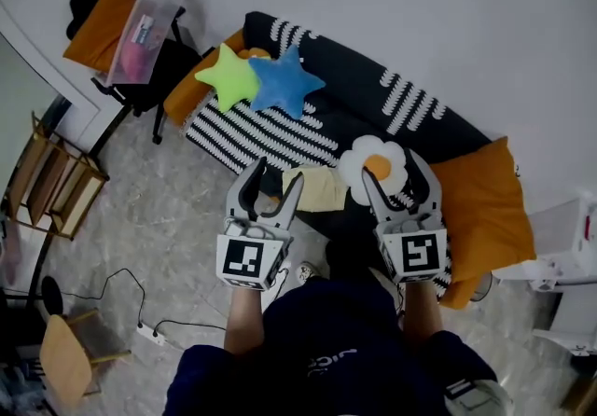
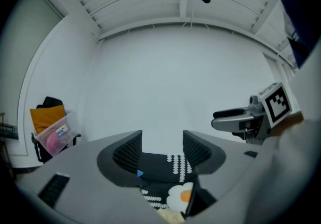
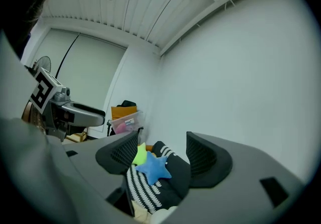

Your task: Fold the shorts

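Yellow shorts (image 1: 322,188) by sofa (image 1: 354,78) edge; left gripper (image 1: 278,181), right gripper (image 1: 392,177) agape

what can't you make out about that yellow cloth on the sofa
- Head view: the pale yellow cloth lies partly behind the left gripper; whether it is folded is unclear.
- Left gripper view: only a sliver of it shows, cut off by the bottom edge.
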